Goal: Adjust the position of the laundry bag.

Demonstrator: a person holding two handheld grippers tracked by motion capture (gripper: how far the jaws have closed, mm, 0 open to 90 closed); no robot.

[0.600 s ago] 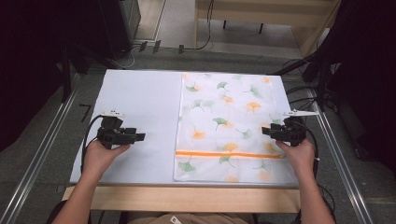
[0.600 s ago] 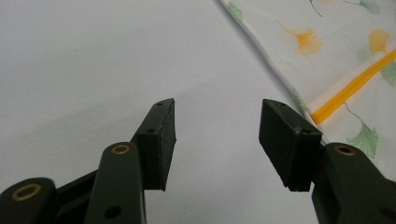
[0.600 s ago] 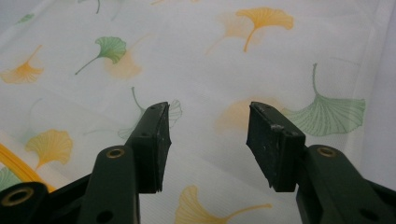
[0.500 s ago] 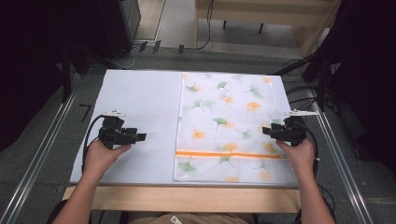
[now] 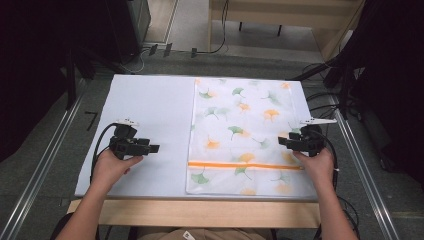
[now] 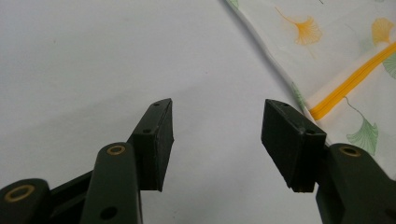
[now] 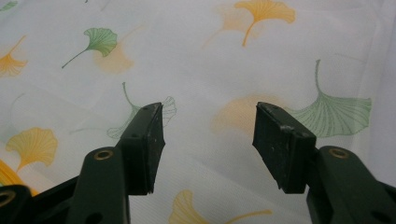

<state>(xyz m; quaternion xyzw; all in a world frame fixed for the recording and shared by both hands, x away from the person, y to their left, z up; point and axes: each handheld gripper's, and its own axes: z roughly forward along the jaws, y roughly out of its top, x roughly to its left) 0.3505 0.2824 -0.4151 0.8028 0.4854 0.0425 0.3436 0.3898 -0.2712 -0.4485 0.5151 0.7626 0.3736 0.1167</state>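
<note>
Left gripper (image 5: 152, 148) jaws apart, empty, over bare white table (image 5: 145, 107) left of leaf-print cloth (image 5: 240, 135). Right gripper (image 5: 281, 141) jaws apart, empty, above cloth's right edge; cloth flat on table's right half.

Right hand (image 5: 314, 165) covers the cloth's (image 5: 240, 125) edge, perhaps the zip's end

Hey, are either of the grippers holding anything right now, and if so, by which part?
Nothing is held. The left gripper is open over the white table cover; the right gripper is open above the leaf-print bag.
</note>
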